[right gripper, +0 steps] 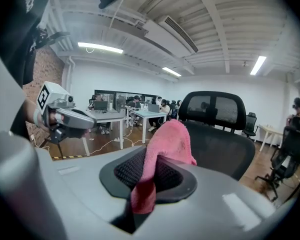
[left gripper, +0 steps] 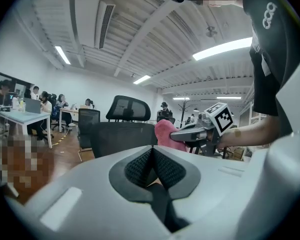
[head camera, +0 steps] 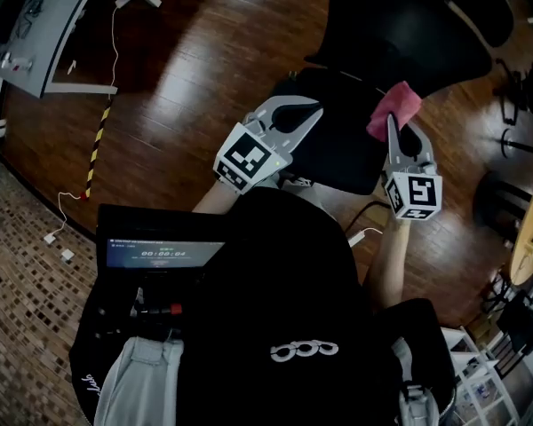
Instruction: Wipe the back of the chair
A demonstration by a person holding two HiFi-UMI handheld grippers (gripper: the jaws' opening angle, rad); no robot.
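Note:
A black mesh office chair (head camera: 386, 38) stands right in front of me on the wood floor. In the right gripper view its backrest (right gripper: 225, 151) and headrest (right gripper: 216, 109) rise just beyond the jaws. My right gripper (head camera: 394, 127) is shut on a pink cloth (head camera: 393, 109), which drapes over the jaws (right gripper: 166, 144) close to the backrest. My left gripper (head camera: 306, 114) hangs level with it to the left, shut with nothing in it (left gripper: 152, 153). The left gripper view shows the backrest (left gripper: 122, 138), the cloth (left gripper: 165, 134) and the right gripper (left gripper: 197, 132) ahead.
A grey desk (head camera: 44, 34) stands at the far left with cables and yellow-black tape (head camera: 98, 145) on the floor. More chairs (head camera: 526, 87) and shelving (head camera: 484, 389) are at the right. People sit at desks (right gripper: 150, 115) farther back. A small screen (head camera: 164, 254) hangs at my chest.

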